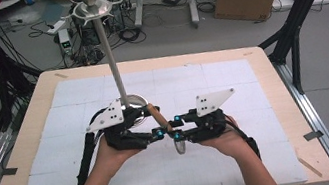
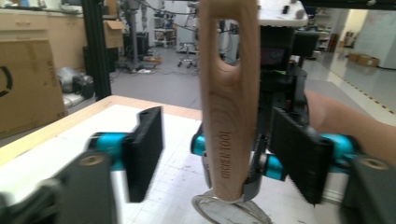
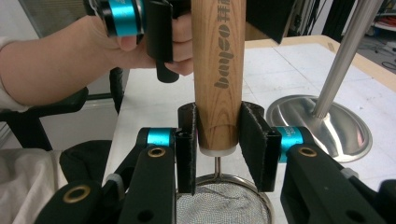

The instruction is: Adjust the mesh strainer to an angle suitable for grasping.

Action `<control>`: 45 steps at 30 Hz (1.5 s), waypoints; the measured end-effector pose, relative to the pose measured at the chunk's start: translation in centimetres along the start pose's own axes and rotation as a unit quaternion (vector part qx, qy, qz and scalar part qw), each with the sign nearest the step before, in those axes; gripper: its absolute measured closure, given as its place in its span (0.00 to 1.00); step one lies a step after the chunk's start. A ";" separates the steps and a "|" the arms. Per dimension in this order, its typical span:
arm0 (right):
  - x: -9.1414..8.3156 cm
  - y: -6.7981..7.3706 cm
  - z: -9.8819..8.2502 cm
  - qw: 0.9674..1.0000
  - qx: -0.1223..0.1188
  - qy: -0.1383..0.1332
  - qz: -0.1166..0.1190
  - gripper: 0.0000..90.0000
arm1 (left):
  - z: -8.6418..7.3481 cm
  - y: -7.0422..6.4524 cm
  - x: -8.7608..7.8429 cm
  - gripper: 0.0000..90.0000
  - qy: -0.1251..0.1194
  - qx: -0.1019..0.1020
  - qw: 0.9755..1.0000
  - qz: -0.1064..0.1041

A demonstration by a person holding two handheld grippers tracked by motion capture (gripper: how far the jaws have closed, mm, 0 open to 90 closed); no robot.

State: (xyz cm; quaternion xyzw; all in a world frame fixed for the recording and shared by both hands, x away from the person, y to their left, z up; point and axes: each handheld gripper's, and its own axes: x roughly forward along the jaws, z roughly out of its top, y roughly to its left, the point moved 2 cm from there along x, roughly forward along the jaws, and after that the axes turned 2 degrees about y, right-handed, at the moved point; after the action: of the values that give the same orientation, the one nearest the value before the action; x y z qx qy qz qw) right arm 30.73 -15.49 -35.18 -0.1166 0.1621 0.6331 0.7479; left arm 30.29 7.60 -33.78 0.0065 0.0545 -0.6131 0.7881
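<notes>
The strainer (image 1: 180,145) is held above the tabletop (image 1: 269,62) by the right gripper (image 3: 218,140), whose jaws are clamped on the lower end of the wooden handle (image 3: 218,70), just above the mesh. The left gripper (image 2: 229,154) is spread around the handle's upper part, pads not pressing. A steel stand (image 1: 116,75) is close behind.

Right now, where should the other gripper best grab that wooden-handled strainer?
On the wooden handle, above the right gripper, which is shut on its lower end near the mesh. The handle stands upright and straight-sided, so the left gripper should probably close on its middle from the two sides, below the hanging slot.
</notes>
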 end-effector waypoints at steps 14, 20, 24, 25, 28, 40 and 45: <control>0.1 0.1 0.4 1.000 -0.001 -0.011 0.004 0.76 | 0.2 -0.3 0.0 0.70 -0.018 0.016 1.000 -0.010; 0.5 0.3 0.5 1.000 -0.004 -0.011 0.006 0.76 | 0.2 -0.4 0.0 0.74 -0.021 0.025 0.999 -0.013; 0.8 0.3 0.6 1.000 -0.006 -0.010 0.007 0.76 | 0.3 -0.5 -0.1 0.75 -0.017 0.033 0.999 -0.011; 0.8 0.3 0.6 1.000 -0.006 -0.010 0.007 0.76 | 0.3 -0.5 -0.1 0.75 -0.017 0.035 0.999 -0.011; 0.9 0.4 0.7 1.000 -0.003 -0.011 0.008 0.76 | 0.4 -0.6 -0.2 0.75 -0.018 0.039 0.999 -0.009; 0.0 0.4 0.3 1.000 -0.004 -0.021 -0.010 0.68 | 0.3 -0.3 -1.3 0.75 -0.014 0.040 0.999 0.008; -1.2 0.1 -1.4 0.999 0.012 -0.029 -0.039 0.62 | -0.3 0.4 -2.3 0.75 -0.005 0.026 0.999 0.026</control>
State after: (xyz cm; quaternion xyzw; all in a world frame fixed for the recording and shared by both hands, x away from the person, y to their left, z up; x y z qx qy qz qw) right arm 30.30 -17.08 -36.01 -0.0957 0.1431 0.6047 0.7776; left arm 30.13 9.96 -33.86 0.0258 0.0345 -0.5941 0.8033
